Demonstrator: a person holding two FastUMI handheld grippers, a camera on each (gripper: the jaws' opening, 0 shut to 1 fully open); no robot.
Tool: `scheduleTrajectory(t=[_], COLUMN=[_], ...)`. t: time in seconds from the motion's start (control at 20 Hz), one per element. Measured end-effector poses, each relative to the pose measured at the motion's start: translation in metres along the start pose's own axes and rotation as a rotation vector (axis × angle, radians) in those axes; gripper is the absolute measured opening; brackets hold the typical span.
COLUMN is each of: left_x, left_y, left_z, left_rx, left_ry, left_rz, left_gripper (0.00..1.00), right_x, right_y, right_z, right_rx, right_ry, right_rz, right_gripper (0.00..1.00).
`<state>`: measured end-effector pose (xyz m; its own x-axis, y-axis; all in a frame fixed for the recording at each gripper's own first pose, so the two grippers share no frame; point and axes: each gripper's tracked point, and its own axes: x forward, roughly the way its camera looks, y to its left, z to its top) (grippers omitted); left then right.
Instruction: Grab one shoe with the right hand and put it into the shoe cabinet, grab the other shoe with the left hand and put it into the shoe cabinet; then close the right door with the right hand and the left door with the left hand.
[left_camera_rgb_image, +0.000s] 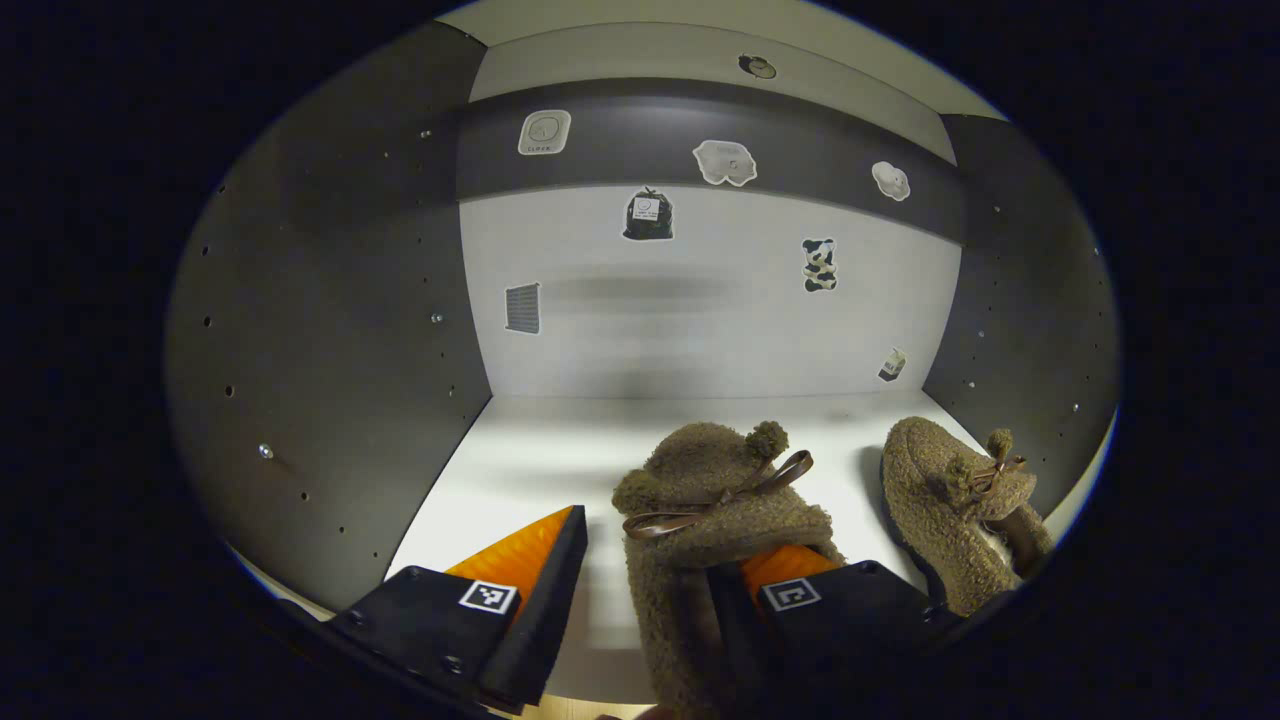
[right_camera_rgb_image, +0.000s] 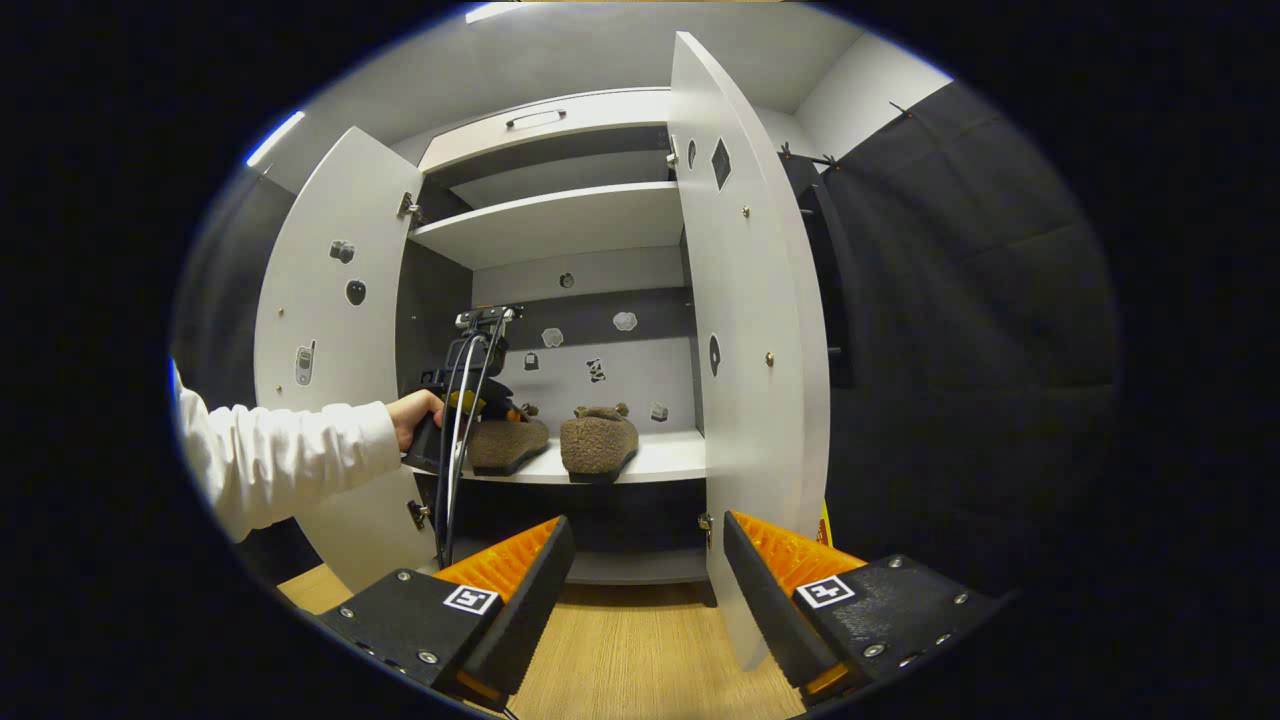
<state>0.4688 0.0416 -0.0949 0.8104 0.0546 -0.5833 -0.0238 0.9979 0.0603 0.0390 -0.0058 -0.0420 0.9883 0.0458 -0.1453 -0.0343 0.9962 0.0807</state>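
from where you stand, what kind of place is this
Probably a staged home corner in a recording booth: a tall white shoe cabinet with both doors open, two fuzzy brown slippers on its shelf, light wood floor and black cloth wall beside it.

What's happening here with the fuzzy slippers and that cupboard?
A person is putting two fuzzy brown slippers into a white shoe cabinet. The left tongs are inside, open around the second slipper, which rests on the white shelf beside the first slipper. The right tongs hang open and empty outside. The right door and left door stand open, so closing them remains.
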Motion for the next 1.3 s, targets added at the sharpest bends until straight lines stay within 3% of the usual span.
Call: scheduleTrajectory(t=[0.1, 0.2, 0.4, 0.8, 1.05, 1.2, 1.3], left_x=[-0.009, -0.022, -0.057, -0.164, -0.239, -0.271, -0.289], left_y=[0.002, 0.000, -0.010, -0.040, -0.039, -0.043, -0.036], left_z=[0.004, 0.009, 0.014, 0.036, 0.040, 0.021, 0.008], left_rx=[0.006, 0.010, -0.021, -0.043, -0.028, -0.029, -0.019], left_ry=[-0.013, -0.023, -0.053, -0.272, -0.412, -0.438, -0.480], left_rz=[-0.009, -0.040, -0.105, -0.211, -0.204, -0.219, -0.187], left_gripper=[0.87, 0.94, 0.96, 0.96, 0.94, 0.94, 0.96], right_x=[-0.001, -0.001, -0.004, -0.008, -0.014, -0.017, -0.018], right_y=[0.002, 0.003, 0.006, 0.010, 0.016, 0.020, 0.022], right_z=[0.001, 0.002, 0.003, 0.008, 0.008, 0.006, 0.002], right_rx=[-0.004, -0.005, -0.006, -0.002, 0.013, 0.012, -0.004], right_ry=[-0.004, -0.003, -0.007, -0.024, -0.031, -0.030, -0.026], right_rz=[0.005, 0.009, 0.018, 0.032, 0.052, 0.069, 0.080], right_gripper=[0.93, 0.93, 0.93, 0.93, 0.93, 0.93, 0.93])
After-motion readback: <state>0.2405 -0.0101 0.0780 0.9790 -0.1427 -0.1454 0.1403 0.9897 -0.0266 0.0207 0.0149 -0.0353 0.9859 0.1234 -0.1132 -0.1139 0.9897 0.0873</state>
